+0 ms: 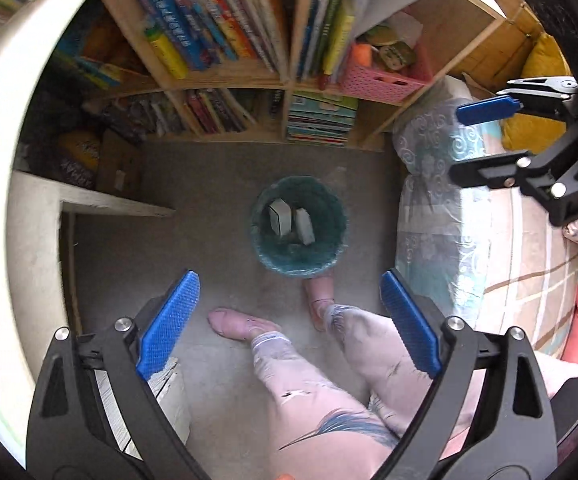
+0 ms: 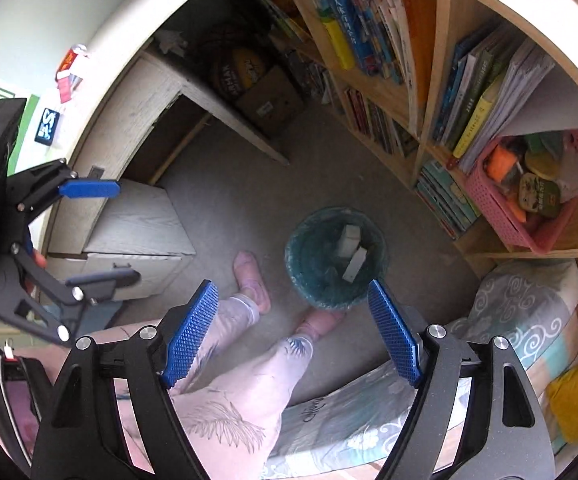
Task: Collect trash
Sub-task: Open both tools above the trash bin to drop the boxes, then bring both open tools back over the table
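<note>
The left tongs (image 1: 289,320) are held high above the grey floor (image 1: 209,200), their blue textured pads (image 1: 169,320) spread wide apart with nothing between them. The right tongs (image 2: 293,332) are likewise held apart and empty, blue pads (image 2: 395,334) splayed. Each pair is also seen from the other camera: the right tongs at the upper right edge of the left wrist view, the left tongs at the left edge of the right wrist view, both well apart.

A round bin lined with a teal plastic bag (image 1: 299,228) stands on the floor below both tongs, in front of a wooden bookshelf filled with colourful books (image 1: 225,28). Two pale, box-like pieces of trash (image 1: 291,220) lie inside the bin, side by side. A pink perforated plastic basket (image 2: 529,196) holding small items sits in one shelf compartment. The person's legs in pale patterned trousers (image 1: 329,380) and pink slippers (image 1: 241,324) are seen near the bin, one slipper just beside its base. A bed with a swirl-patterned cover (image 1: 441,208) lies to the right, and a pale wood-grain cabinet (image 2: 137,232) to the left.
</note>
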{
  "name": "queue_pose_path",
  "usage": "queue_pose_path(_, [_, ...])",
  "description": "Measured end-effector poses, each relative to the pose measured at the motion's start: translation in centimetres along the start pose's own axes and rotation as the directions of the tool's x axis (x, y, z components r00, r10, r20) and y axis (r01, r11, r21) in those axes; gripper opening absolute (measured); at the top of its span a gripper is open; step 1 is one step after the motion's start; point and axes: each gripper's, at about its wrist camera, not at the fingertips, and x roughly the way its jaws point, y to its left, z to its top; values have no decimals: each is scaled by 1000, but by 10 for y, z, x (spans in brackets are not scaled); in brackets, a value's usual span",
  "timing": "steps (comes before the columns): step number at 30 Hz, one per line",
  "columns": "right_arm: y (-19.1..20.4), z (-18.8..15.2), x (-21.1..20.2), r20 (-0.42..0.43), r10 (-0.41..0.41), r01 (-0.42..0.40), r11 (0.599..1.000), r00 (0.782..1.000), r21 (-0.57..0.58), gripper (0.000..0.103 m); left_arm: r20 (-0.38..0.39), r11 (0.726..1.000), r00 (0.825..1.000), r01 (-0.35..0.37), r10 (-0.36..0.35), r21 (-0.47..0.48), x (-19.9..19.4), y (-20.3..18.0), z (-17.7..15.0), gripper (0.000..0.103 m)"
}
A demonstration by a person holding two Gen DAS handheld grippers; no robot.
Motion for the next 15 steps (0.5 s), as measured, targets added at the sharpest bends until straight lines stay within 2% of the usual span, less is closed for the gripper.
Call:
queue_pose_path(8, [42,26,0,-10,10,-12,985,1000,-174,78,38,994,999,-31,35,-106,-25,45,-27,94])
queue_pose_path(15, [103,71,4,10,23,-17,927,1000,-375,78,75,976,994,-68,85,-208,-56,100,-61,96])
